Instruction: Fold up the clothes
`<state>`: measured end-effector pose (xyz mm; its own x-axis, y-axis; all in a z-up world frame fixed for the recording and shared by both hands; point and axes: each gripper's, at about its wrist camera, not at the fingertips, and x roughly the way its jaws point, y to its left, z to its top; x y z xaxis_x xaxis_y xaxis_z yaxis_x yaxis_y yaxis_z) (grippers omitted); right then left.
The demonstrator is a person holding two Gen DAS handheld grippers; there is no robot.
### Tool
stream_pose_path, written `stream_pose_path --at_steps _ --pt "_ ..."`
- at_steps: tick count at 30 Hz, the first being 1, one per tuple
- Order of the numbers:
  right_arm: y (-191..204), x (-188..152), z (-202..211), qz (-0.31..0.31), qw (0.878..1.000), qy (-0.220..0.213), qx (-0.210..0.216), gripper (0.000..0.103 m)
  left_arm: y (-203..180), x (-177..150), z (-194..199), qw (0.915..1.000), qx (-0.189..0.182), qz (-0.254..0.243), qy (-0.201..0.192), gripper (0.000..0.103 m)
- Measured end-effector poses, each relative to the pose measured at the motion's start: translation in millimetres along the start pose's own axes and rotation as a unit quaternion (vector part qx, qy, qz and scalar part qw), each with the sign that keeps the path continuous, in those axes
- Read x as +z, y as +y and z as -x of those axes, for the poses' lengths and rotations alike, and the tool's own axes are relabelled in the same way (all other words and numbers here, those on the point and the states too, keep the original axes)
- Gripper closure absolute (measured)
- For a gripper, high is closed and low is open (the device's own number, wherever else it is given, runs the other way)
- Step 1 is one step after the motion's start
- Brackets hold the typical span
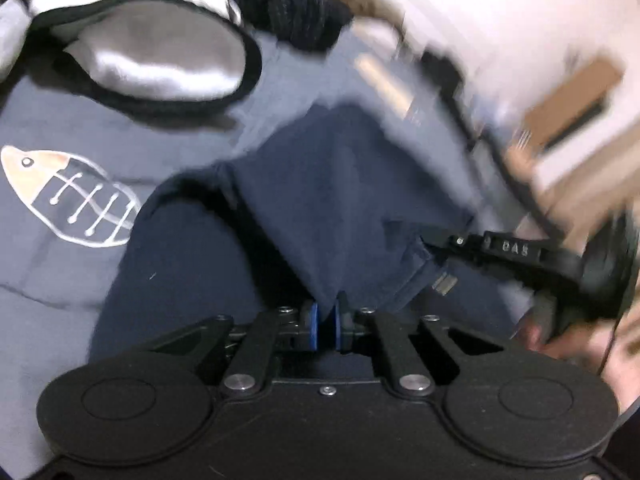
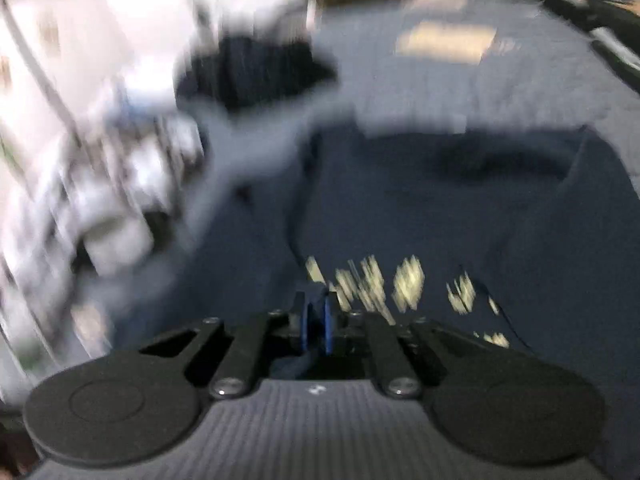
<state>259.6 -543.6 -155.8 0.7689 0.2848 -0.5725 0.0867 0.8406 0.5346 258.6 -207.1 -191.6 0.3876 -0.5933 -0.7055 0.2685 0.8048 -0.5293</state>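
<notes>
Both views are pretty smeared with blur, so details are limited. The left gripper has its blue pads pinched nearly together with a fold of the navy garment caught between them, and the cloth rises up and away from the pads like a little tent. In that same view the right gripper comes in from the right side, its black fingers reaching into the same navy cloth at a hemmed edge; a hand holds it at the right edge of the frame.

From the right wrist camera, the right gripper's blue pads sit close together with what looks like a bit of dark fabric between them, though the blur makes it hard to be sure. The navy garment spreads out ahead of it, with a pale yellowish print on it just beyond the fingertips, too streaked to read.

The garment lies on a grey-blue bed sheet with a fish-skeleton drawing near its left side. A white garment with black trim sits at the far left of the sheet, touching a dark knitted item beside it. The background at upper right is just pale blur.
</notes>
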Motion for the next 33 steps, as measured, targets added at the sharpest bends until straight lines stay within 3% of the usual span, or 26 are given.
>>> stream_pose_path --at_steps 3,5,7,10,13,15,18,20,21,22,23,24,25,27,29,33 --pt "1 7 -3 0.033 0.999 0.016 -0.022 0.094 9 6 9 0.9999 0.001 0.009 -0.013 0.067" --pt "2 12 -6 0.055 0.997 0.026 -0.037 0.083 17 12 20 0.9991 -0.004 0.019 -0.037 0.056" --pt "9 21 -15 0.066 0.997 0.031 -0.033 0.057 26 19 27 0.9978 -0.011 0.033 -0.056 0.055" --pt "28 42 -36 0.067 0.997 0.03 -0.001 0.054 40 29 24 0.9956 -0.022 0.059 -0.069 0.055" --pt "41 57 -78 0.051 0.996 0.066 0.015 0.054 53 39 11 0.9921 -0.023 0.098 -0.074 0.055" --pt "49 64 -109 0.057 0.995 0.086 0.008 0.054 62 42 2 0.9904 -0.027 0.116 -0.069 0.057" --pt "48 74 -140 0.036 0.996 0.073 -0.042 0.054 74 44 -8 0.9865 -0.044 0.142 -0.068 0.057" --pt "47 73 -161 0.037 0.992 0.104 -0.054 0.056 80 45 -11 0.983 -0.057 0.159 -0.073 0.057" --pt "46 73 -171 0.038 0.99 0.119 -0.059 0.067 83 46 -12 0.9817 -0.062 0.164 -0.076 0.059" --pt "49 71 -174 0.047 0.99 0.121 -0.057 0.09 84 46 -13 0.9809 -0.062 0.166 -0.081 0.067" --pt "52 68 -177 0.054 0.99 0.121 -0.054 0.099 85 46 -12 0.9802 -0.06 0.167 -0.087 0.076" --pt "53 70 -176 0.046 0.992 0.114 -0.043 0.1 87 46 -12 0.9799 -0.055 0.168 -0.092 0.09" --pt "54 72 -176 0.038 0.993 0.106 -0.032 0.1 89 45 -11 0.9787 -0.053 0.171 -0.1 0.094" --pt "49 81 -172 -0.005 0.997 0.076 -0.005 0.1 95 43 -8 0.9751 -0.059 0.18 -0.115 0.095" --pt "41 95 -173 -0.062 0.997 0.037 0.014 0.1 92 41 -9 0.977 -0.051 0.171 -0.117 0.096" --pt "40 109 -187 -0.084 0.996 0.001 0.017 0.1 85 46 -3 0.9797 -0.053 0.149 -0.124 0.096"
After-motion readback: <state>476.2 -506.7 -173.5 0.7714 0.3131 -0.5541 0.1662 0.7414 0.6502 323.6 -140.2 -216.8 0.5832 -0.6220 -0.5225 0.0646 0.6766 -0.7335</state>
